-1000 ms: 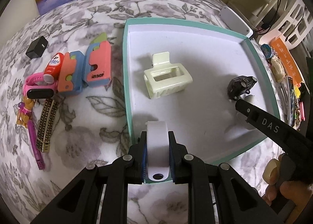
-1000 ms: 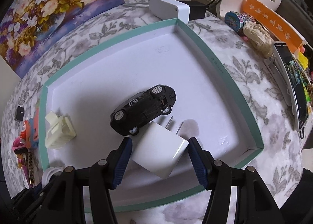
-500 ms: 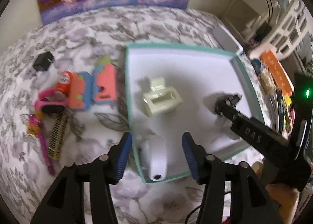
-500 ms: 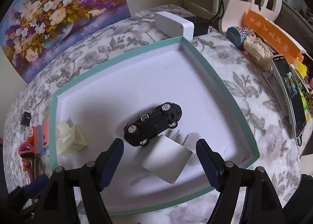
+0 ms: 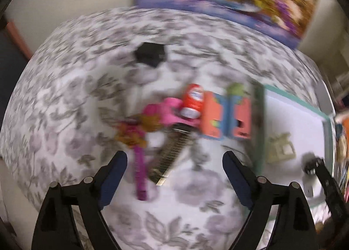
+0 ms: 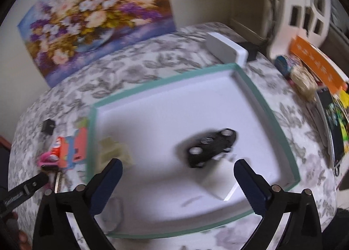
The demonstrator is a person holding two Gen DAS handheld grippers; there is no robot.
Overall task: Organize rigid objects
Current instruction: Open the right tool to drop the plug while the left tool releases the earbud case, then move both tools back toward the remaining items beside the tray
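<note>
Across the left wrist view, which is motion-blurred, a floral tablecloth fills most of the picture. The left gripper is seen at six o'clock with its blue-padded fingers spread wide and nothing between them. Just beyond the fingers, toward twelve o'clock, a cluster of loose items lies on the cloth: a pink strap, a gold-and-black band, a pink watch, a small red bottle, and an orange-and-blue toy. A black cube sits well apart at twelve o'clock. At three o'clock the teal-rimmed tray is partly seen, with a cream hair clip inside it.

From the right wrist view, the right gripper hovers over the tray's near edge, its fingers parted and empty. Inside the tray a black toy car lies at the centre, touching a white charger plug at five o'clock of it. A blurred white object rests in the tray's corner at seven o'clock.

The step in hand is judged to be the fetching of another item from the cluster. A descent of the left gripper over one piece, likely the strap or the band, is called for next, followed by a closing of the fingers.
</note>
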